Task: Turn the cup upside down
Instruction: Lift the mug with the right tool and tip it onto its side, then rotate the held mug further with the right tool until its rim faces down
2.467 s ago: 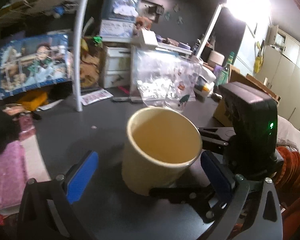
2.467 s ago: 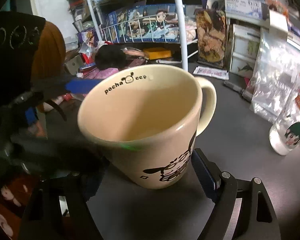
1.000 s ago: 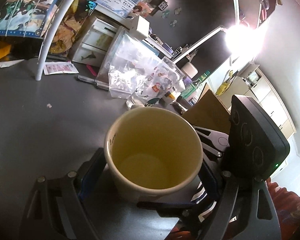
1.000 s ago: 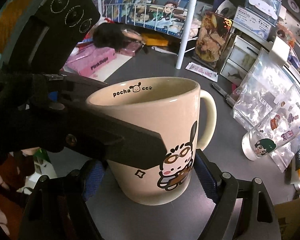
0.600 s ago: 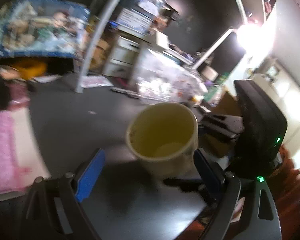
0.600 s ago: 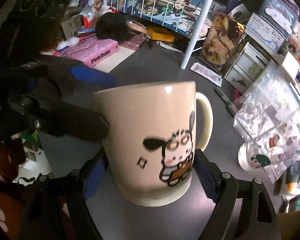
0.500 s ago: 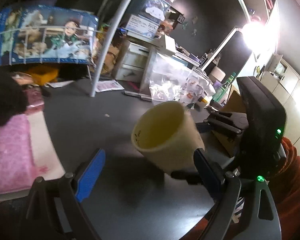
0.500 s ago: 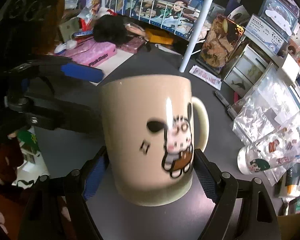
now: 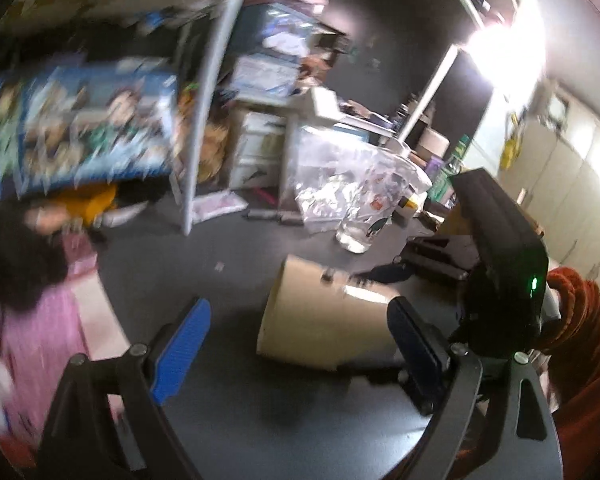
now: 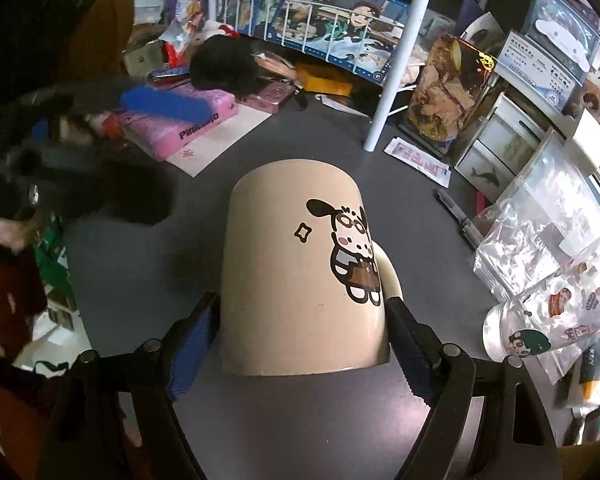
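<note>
Right wrist: my right claw clamps the tilted cup above bare tabletop; left claw gapes apart alongside.

Dark wall, bright lamp, cluttered shelves.

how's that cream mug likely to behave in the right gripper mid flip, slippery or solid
The mug looks glazed and rigid, so probably somewhat slick against the right gripper pads. Tilted over and held at its sides, it might pivot. Likely breakable if dropped on the table.
</note>
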